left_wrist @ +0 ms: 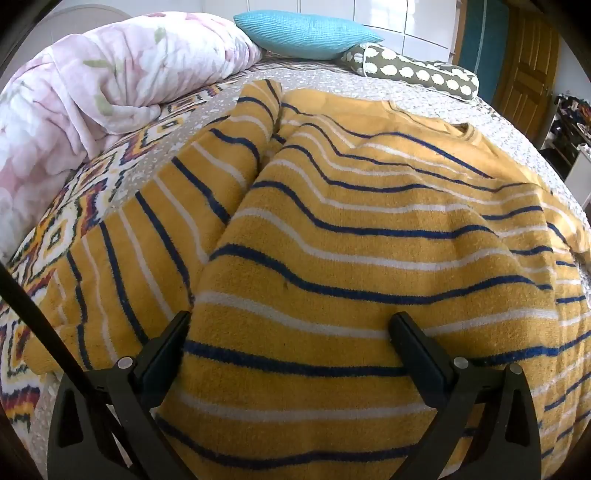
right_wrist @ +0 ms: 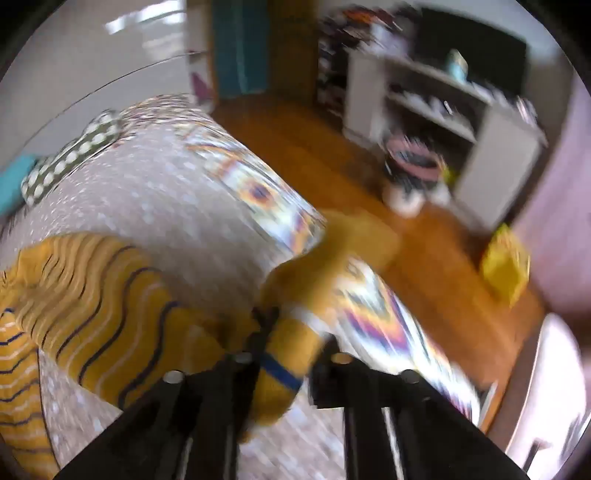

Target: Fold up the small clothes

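Nearest in the left wrist view, the left gripper (left_wrist: 291, 328) stands wide apart over the lower body of the striped sweater (left_wrist: 369, 236), its two black fingers (left_wrist: 417, 343) resting on or just above the yellow knit and holding nothing. It seems placed there to pin or steady the body while the other side is worked.

The sweater lies spread on the bed (left_wrist: 325, 79), hem toward the camera and collar (left_wrist: 467, 131) at the far right. The left sleeve (left_wrist: 177, 206) runs along the body's left edge down toward the near left, which keeps the cloth flat for folding.

In the blurred right wrist view, the right gripper (right_wrist: 291, 343) is narrowed around the end of the right sleeve (right_wrist: 284, 354), yellow knit with a blue stripe bunched between its fingers. The sleeve rises off the bedcover, probably so it can be carried across the body; the blur suggests quick motion.

Farther off, a pink floral duvet (left_wrist: 92, 88) is heaped at the far left, with a turquoise pillow (left_wrist: 306, 33) and a spotted bolster (left_wrist: 417, 72) at the bed's far end. Beyond the bed's right side are the wooden floor (right_wrist: 332, 147) and shelves (right_wrist: 436, 96).
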`<state>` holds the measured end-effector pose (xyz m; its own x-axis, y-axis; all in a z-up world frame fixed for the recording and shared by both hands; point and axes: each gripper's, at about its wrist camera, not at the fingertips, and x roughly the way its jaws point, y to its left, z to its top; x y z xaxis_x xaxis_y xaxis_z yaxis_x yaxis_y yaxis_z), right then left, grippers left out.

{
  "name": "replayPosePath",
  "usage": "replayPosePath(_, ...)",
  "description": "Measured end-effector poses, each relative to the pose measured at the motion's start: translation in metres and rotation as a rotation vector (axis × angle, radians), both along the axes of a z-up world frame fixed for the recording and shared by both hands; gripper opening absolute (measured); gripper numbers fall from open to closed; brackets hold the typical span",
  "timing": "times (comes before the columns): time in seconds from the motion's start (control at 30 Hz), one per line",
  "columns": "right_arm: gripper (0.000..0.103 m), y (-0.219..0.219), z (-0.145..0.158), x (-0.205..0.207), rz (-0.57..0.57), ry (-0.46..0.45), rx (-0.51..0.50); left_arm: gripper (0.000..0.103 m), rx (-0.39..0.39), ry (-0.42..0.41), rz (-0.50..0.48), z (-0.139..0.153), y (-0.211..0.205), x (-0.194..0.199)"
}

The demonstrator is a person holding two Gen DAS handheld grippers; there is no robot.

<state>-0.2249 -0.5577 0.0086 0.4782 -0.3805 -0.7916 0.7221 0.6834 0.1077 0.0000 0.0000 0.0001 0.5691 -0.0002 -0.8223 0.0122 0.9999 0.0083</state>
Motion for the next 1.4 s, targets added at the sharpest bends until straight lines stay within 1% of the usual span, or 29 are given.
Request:
replayPosePath(0.03, 0.029, 0.002, -0.007, -0.018, 0.000, -0.017, 0.038, 0.103, 0.004, 0.002, 0.000, 0.000, 0.000, 0.000)
replayPosePath(0.1, 0.032, 0.011, -0.020, -0.050, 0.018, -0.063, 0.109, 0.103, -0.006, 0.004, -0.002, 0.001, 0.002, 0.001)
replayPosePath(0.17, 0.035, 0.025, -0.026, -0.068, 0.019, -0.079, 0.112, 0.103, -0.026, 0.018, -0.005, 0.003, 0.002, 0.000)
replayPosePath(0.23, 0.038, 0.038, -0.027, -0.076, 0.026, -0.082, 0.088, 0.099, -0.088, 0.028, -0.020, 0.014, 0.008, -0.005)
replayPosePath(0.3, 0.040, 0.049, -0.022, -0.082, 0.048, -0.090, 0.069, 0.098, -0.191, 0.013, -0.039, 0.033, 0.030, -0.015)
replayPosePath(0.4, 0.046, 0.063, -0.017, -0.076, 0.073, -0.105, 0.048, 0.098, -0.285, -0.010, 0.001, 0.057, 0.066, -0.033)
replayPosePath(0.43, 0.048, 0.068, -0.015, -0.073, 0.085, -0.116, 0.034, 0.098, -0.272, -0.018, 0.037, 0.063, 0.085, -0.037)
replayPosePath(0.47, 0.050, 0.072, -0.012, -0.070, 0.093, -0.120, 0.024, 0.098, -0.307, -0.016, 0.072, 0.063, 0.106, -0.038)
replayPosePath(0.5, 0.051, 0.079, -0.009, -0.068, 0.110, -0.127, 0.006, 0.098, -0.284, -0.023, 0.120, 0.064, 0.126, -0.039)
replayPosePath(0.53, 0.053, 0.086, -0.008, -0.065, 0.125, -0.133, -0.005, 0.098, -0.296, -0.018, 0.159, 0.061, 0.144, -0.039)
replayPosePath(0.6, 0.054, 0.099, -0.008, -0.057, 0.159, -0.136, -0.017, 0.098, -0.231, 0.021, 0.233, 0.056, 0.173, -0.036)
replayPosePath(0.63, 0.054, 0.106, -0.008, -0.052, 0.179, -0.131, -0.021, 0.098, -0.232, 0.027, 0.250, 0.051, 0.186, -0.036)
replayPosePath(0.67, 0.055, 0.114, -0.009, -0.048, 0.197, -0.126, -0.025, 0.098, -0.252, 0.049, 0.257, 0.047, 0.193, -0.033)
replayPosePath(0.73, 0.055, 0.131, -0.010, -0.038, 0.239, -0.117, -0.037, 0.098, -0.263, 0.010, 0.237, 0.039, 0.203, -0.037)
replayPosePath(0.8, 0.055, 0.145, -0.012, -0.027, 0.274, -0.108, -0.037, 0.098, -0.286, 0.026, 0.189, 0.028, 0.200, -0.026)
replayPosePath(0.83, 0.055, 0.148, -0.014, -0.024, 0.284, -0.103, -0.033, 0.092, -0.276, 0.025, 0.165, 0.023, 0.196, -0.022)
replayPosePath(0.87, 0.055, 0.152, -0.016, -0.019, 0.293, -0.095, -0.025, 0.082, -0.256, 0.071, 0.165, 0.019, 0.189, -0.015)
replayPosePath(0.9, 0.055, 0.154, -0.017, -0.017, 0.299, -0.090, -0.019, 0.054, -0.220, 0.067, 0.176, 0.016, 0.186, -0.010)
replayPosePath(0.93, 0.055, 0.157, -0.019, -0.014, 0.304, -0.083, -0.014, 0.036, -0.173, 0.041, 0.194, 0.017, 0.184, -0.007)
replayPosePath(0.97, 0.055, 0.161, -0.020, -0.011, 0.308, -0.076, -0.014, 0.023, -0.175, 0.030, 0.187, 0.023, 0.184, -0.004)
replayPosePath(1.03, 0.055, 0.165, -0.021, -0.008, 0.315, -0.065, -0.021, 0.015, -0.156, 0.039, 0.203, 0.034, 0.186, 0.004)
replayPosePath(1.1, 0.055, 0.169, -0.021, -0.006, 0.325, -0.057, -0.032, 0.009, -0.066, -0.003, 0.258, 0.052, 0.194, 0.018)
replayPosePath(1.2, 0.055, 0.173, -0.022, -0.004, 0.334, -0.056, -0.036, 0.010, 0.158, -0.092, 0.411, 0.084, 0.219, 0.035)
replayPosePath(1.23, 0.055, 0.174, -0.022, -0.002, 0.338, -0.058, -0.030, 0.012, 0.165, -0.102, 0.438, 0.090, 0.228, 0.039)
replayPosePath(1.27, 0.055, 0.176, -0.023, 0.000, 0.341, -0.061, -0.024, 0.015, 0.149, -0.107, 0.454, 0.095, 0.235, 0.037)
replayPosePath(1.3, 0.055, 0.179, -0.023, 0.002, 0.348, -0.067, -0.015, 0.023, 0.096, -0.116, 0.459, 0.101, 0.241, 0.033)
replayPosePath(1.33, 0.055, 0.182, -0.023, 0.003, 0.361, -0.077, -0.004, 0.035, 0.040, -0.123, 0.452, 0.104, 0.244, 0.026)
replayPosePath(1.37, 0.055, 0.186, -0.023, 0.004, 0.374, -0.089, 0.006, 0.041, 0.000, -0.123, 0.440, 0.106, 0.241, 0.019)
replayPosePath(1.4, 0.056, 0.191, -0.023, 0.006, 0.397, -0.107, 0.024, 0.053, -0.040, -0.124, 0.423, 0.105, 0.238, 0.010)
